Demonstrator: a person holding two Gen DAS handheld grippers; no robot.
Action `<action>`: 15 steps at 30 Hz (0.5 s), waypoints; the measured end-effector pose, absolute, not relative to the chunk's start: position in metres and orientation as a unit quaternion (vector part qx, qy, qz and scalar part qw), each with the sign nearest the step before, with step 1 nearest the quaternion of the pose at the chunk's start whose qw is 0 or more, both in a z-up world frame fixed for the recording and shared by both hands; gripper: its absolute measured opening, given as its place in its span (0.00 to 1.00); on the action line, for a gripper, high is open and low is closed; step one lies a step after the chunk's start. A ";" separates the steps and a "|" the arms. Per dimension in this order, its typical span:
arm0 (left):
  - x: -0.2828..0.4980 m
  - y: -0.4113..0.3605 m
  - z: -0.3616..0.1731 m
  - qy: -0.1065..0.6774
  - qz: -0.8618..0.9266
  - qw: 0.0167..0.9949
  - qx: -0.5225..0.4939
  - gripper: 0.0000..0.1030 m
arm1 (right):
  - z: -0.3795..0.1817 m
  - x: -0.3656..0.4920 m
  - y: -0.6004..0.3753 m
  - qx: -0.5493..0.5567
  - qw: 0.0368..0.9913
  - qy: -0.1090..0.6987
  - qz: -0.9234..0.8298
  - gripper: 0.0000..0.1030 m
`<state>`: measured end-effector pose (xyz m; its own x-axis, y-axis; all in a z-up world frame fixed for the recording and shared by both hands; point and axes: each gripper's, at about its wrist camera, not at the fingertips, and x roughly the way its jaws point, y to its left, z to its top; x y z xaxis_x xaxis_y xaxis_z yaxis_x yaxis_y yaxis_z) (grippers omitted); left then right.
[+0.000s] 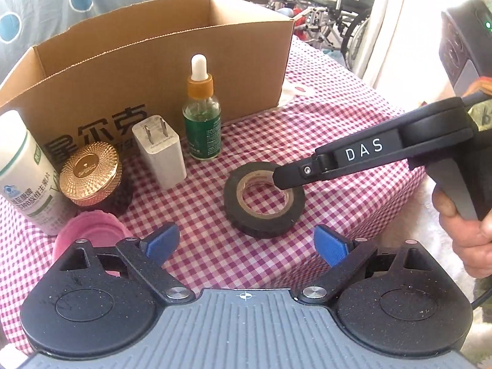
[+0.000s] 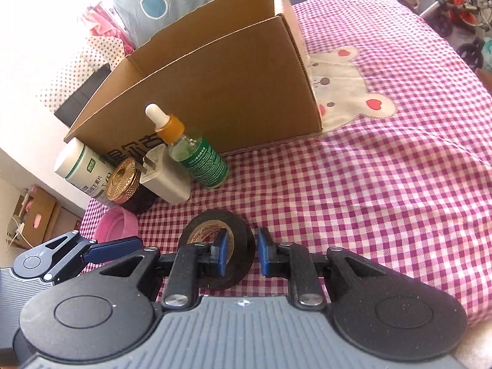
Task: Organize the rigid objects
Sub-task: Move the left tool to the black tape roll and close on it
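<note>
Black tape roll [image 2: 220,253] pinched through wall by right hand-held gripper [image 2: 240,253], angled down; left hand-held gripper [image 1: 246,243] spread, empty. Left view alone shows hand [image 1: 464,224].

A bed covered in pink-and-white checked cloth [image 1: 307,141] carries everything. An open cardboard box [image 1: 172,70] stands at twelve o'clock. Before it, from nine o'clock inward, stand a white pill bottle [image 1: 24,169], a gold-lidded jar [image 1: 92,178], a white plug adapter [image 1: 160,153] and a green dropper bottle [image 1: 201,117]. A pink lid [image 1: 89,230] lies nearest.
</note>
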<state>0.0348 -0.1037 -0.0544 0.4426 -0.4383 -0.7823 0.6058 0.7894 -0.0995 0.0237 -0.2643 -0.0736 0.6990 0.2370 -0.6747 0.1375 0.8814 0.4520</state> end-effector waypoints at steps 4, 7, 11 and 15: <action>0.039 -0.100 -0.048 0.428 -0.345 0.833 0.062 0.95 | -0.076 0.020 -0.269 0.258 0.889 0.378 0.031 0.22; 0.036 -0.101 -0.044 0.410 -0.354 0.838 0.067 0.96 | -0.078 0.020 -0.273 0.282 0.883 0.373 0.039 0.24; 0.030 -0.101 -0.043 0.390 -0.356 0.846 0.075 0.96 | -0.083 0.020 -0.283 0.326 0.869 0.368 0.055 0.29; 0.032 -0.107 -0.047 0.391 -0.352 0.846 0.085 0.96 | -0.086 0.021 -0.293 0.374 0.851 0.361 0.083 0.57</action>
